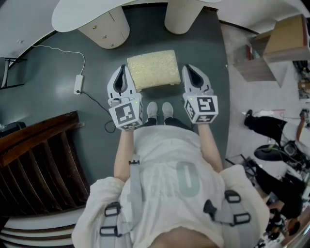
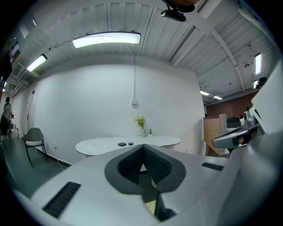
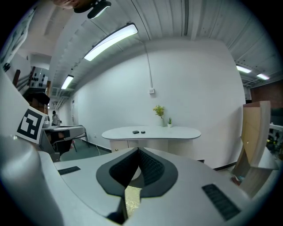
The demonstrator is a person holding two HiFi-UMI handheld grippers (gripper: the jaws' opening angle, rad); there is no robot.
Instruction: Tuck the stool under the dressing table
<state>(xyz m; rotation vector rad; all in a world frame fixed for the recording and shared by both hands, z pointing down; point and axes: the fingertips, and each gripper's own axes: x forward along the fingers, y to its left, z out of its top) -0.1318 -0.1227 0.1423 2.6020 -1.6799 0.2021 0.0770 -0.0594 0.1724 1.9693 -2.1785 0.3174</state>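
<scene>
The stool (image 1: pixel 153 69), with a cream fuzzy cushion, stands on the dark floor just short of the white dressing table (image 1: pixel 92 13), which rests on two round pedestals. My left gripper (image 1: pixel 123 69) is shut and sits at the stool's left side. At the stool's right side my right gripper (image 1: pixel 190 68) is also shut. Nothing is between either pair of jaws. I cannot tell whether they touch the stool. In the left gripper view the table (image 2: pixel 128 143) lies ahead beyond the left gripper (image 2: pixel 142 148). The right gripper view shows the table (image 3: pixel 150 131) past the right gripper (image 3: pixel 138 152), with a sliver of the stool (image 3: pixel 131 198) below.
A white adapter (image 1: pixel 77 83) with its cable lies on the floor to the left. Dark wooden slats (image 1: pixel 38 164) stand at the lower left. A wooden box (image 1: pixel 286 38) sits at the upper right. A small plant (image 2: pixel 140 121) stands on the table. A chair (image 2: pixel 34 137) is at the far left wall.
</scene>
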